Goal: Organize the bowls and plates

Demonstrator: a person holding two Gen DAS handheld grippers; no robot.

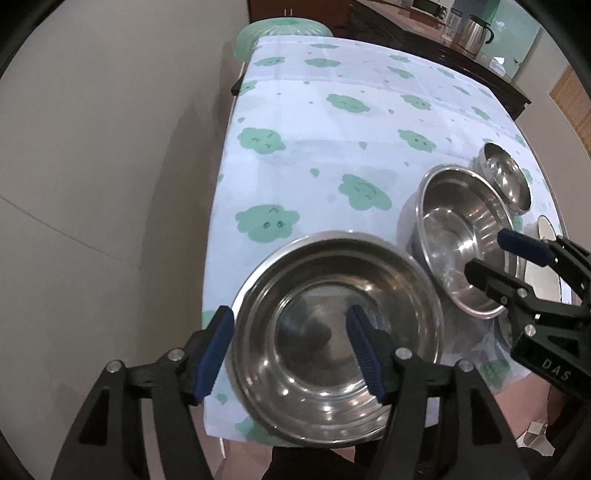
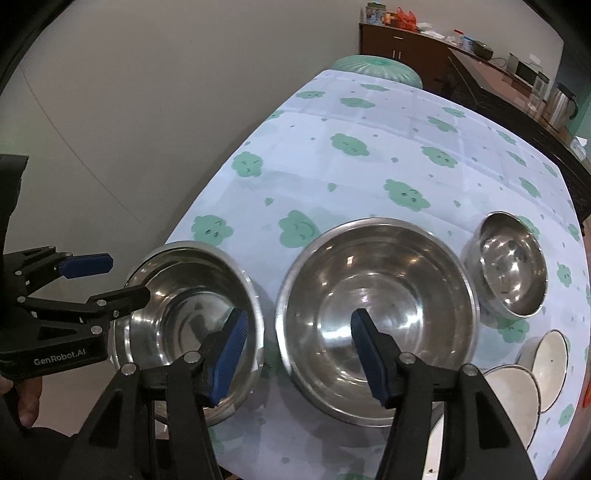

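Note:
Three steel bowls stand in a row near the front of the cloud-print tablecloth [image 1: 314, 110]: a large left bowl [image 1: 314, 288] [image 2: 184, 295], a large middle bowl [image 1: 454, 229] [image 2: 388, 288] and a small right bowl [image 1: 506, 177] [image 2: 509, 273]. My left gripper [image 1: 291, 354] [image 2: 107, 280] is open and straddles the left bowl's left rim, one pad outside and one inside, neither pressing. My right gripper [image 2: 299, 354] [image 1: 506, 262] is open above the gap between the two large bowls, holding nothing. White dishes [image 2: 517, 391] lie at the front right.
The table's left edge runs close to a pale wall [image 1: 110, 147]. A green stool [image 1: 280, 29] stands past the far end. A dark sideboard [image 2: 498, 81] with a kettle [image 1: 476, 33] lines the right. A person's hand [image 2: 26, 402] grips the left tool.

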